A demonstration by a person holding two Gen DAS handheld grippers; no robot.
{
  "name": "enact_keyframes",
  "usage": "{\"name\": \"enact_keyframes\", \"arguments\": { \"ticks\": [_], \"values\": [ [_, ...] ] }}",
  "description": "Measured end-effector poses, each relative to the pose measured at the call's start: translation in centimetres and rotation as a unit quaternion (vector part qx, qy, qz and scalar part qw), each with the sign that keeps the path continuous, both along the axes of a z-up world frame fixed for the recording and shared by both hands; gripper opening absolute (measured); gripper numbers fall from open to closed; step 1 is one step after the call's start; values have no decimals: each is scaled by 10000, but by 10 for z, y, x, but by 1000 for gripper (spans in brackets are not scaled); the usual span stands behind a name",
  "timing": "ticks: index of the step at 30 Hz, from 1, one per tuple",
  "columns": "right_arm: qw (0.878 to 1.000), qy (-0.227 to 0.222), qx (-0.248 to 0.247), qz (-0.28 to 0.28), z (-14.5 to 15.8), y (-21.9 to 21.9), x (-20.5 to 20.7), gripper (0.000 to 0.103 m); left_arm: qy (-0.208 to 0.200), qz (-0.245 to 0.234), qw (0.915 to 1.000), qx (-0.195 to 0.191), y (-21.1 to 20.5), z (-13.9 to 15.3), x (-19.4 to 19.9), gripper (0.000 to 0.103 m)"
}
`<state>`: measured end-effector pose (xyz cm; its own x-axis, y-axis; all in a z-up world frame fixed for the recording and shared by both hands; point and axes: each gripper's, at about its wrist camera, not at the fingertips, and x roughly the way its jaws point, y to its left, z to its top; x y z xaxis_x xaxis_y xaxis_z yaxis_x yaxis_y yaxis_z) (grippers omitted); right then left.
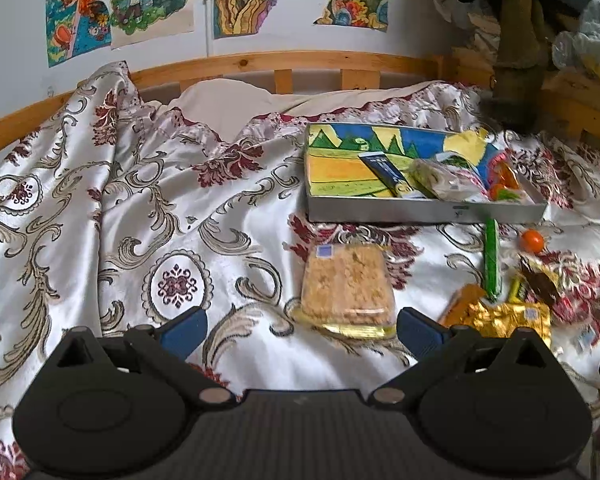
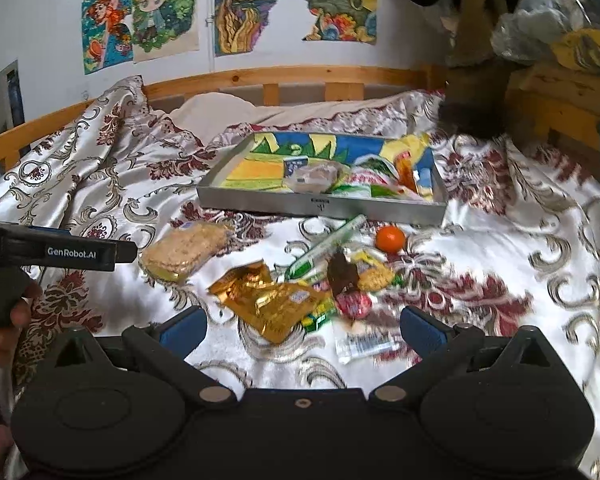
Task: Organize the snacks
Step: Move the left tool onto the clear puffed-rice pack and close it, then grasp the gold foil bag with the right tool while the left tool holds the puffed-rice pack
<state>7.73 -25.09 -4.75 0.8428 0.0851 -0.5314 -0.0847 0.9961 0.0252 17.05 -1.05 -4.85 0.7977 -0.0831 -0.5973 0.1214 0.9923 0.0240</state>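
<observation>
We're mid-sort: tray (image 2: 324, 205) on the bedspread (image 1: 140, 208) holds some snacks, rest lie loose in front. Left gripper (image 1: 302, 330) spread w/ cereal bar pack (image 1: 346, 290) just ahead, right gripper (image 2: 302, 328) spread over gold wrapper (image 2: 268, 300). Next, prob. left closes on the pack.

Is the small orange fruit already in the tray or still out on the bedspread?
Out. The orange fruit lies on the bedspread just in front of the tray, outside its near wall.
</observation>
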Motion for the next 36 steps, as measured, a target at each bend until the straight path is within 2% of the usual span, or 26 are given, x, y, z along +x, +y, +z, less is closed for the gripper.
{"name": "enact_keyframes", "arguments": {
  "ticks": [5, 10, 15, 18, 21, 25, 29, 33, 36],
  "values": [
    [9996, -210, 24, 201, -2, -2, 16, 102, 19, -66, 9998, -178, 6, 0, 17, 103],
    [9962, -150, -98, 855, -10, 0, 34, 102, 452, -424, 9969, -486, 4, -4, 48, 103],
    [9900, -24, -327, 1370, -20, 9, 48, 102, 570, -638, 9954, -426, -4, -12, 68, 103],
    [9866, 22, -378, 1589, -26, 12, 59, 102, 645, -930, 9927, -421, -11, -17, 77, 103],
    [9841, 17, -440, 1720, -31, 15, 71, 102, 849, -1301, 9872, -365, -18, -25, 89, 103],
    [9819, 75, -452, 1836, -39, 15, 88, 97, 1122, -1377, 9839, -212, -23, -35, 106, 102],
    [9803, 89, -444, 1921, -44, 16, 101, 91, 1282, -1515, 9799, -204, -27, -42, 114, 97],
    [9772, 158, -518, 2055, -48, 19, 105, 84, 1227, -1490, 9812, -4, -32, -45, 111, 84],
    [9746, 274, -612, 2135, -50, 22, 106, 79, 1236, -1451, 9817, 10, -32, -45, 111, 82]
  ]
}}
